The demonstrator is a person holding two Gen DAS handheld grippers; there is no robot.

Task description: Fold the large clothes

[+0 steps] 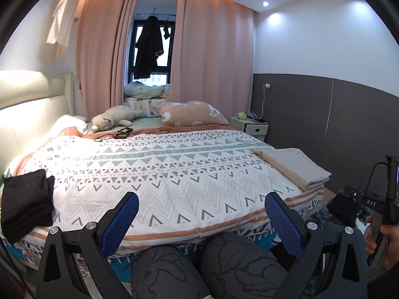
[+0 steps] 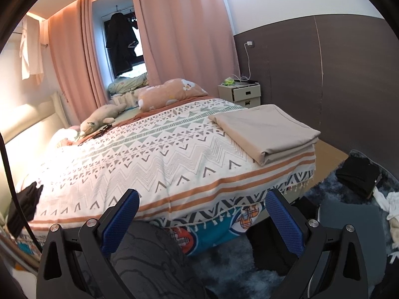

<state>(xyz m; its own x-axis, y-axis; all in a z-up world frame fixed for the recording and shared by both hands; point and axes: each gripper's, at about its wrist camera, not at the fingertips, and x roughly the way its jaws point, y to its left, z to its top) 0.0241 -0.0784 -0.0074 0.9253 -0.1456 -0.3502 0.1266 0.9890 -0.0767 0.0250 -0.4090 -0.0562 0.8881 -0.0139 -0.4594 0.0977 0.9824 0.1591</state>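
Observation:
A folded black garment [image 1: 27,199] lies on the near left corner of the bed; its edge shows in the right wrist view [image 2: 25,201]. A folded beige cloth [image 1: 291,167] [image 2: 266,134] rests on the near right corner. My left gripper [image 1: 202,196] hangs open over the bed's near edge, holding nothing, with the person's knees [image 1: 199,266] below it. My right gripper [image 2: 202,194] is also open and empty, low by the bed's foot. A black garment [image 2: 356,177] lies on the floor to the right.
The patterned bedspread [image 1: 159,169] covers the bed. A plush toy [image 1: 112,119], a pillow [image 1: 192,113] and cables lie at the far end. A nightstand [image 2: 240,94] stands by the wall. A blue rug [image 2: 224,261] and loose light clothes [image 2: 394,206] are on the floor.

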